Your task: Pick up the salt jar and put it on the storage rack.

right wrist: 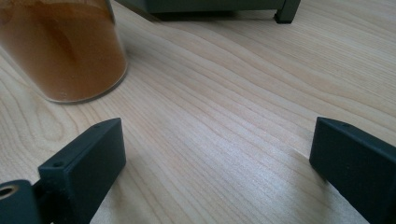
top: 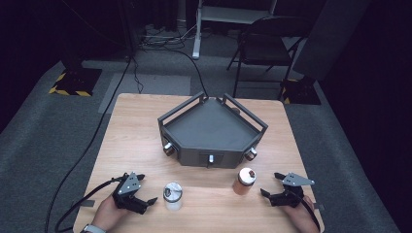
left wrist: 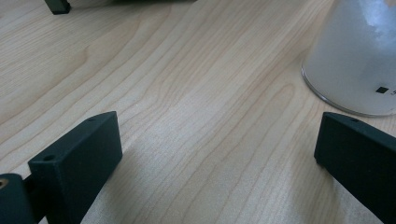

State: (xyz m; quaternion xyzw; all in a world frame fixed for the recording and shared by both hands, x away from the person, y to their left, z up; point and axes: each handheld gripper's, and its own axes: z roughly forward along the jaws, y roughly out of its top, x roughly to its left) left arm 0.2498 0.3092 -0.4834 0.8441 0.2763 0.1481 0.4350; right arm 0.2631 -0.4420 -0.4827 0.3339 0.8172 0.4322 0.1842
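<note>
A white-filled jar (top: pixel 172 195) with a silver lid stands near the table's front edge, just right of my left gripper (top: pixel 148 188). That gripper is open with nothing between its fingers. In the left gripper view the same gripper (left wrist: pixel 219 149) has bare wood between its jaws, and the white jar (left wrist: pixel 359 56) stands ahead to the right. A jar of brown powder (top: pixel 245 181) stands just left of my right gripper (top: pixel 270 183), which is also open and holds nothing. From the right gripper (right wrist: pixel 217 149) view the brown jar (right wrist: pixel 60 46) sits ahead to the left.
A dark grey railed tray (top: pixel 209 128) stands at mid-table, with small knobs along its front wall; its base (right wrist: pixel 210 7) shows in the right gripper view. Behind the table stand a folding chair (top: pixel 267 43) and floor cables (top: pixel 136 73).
</note>
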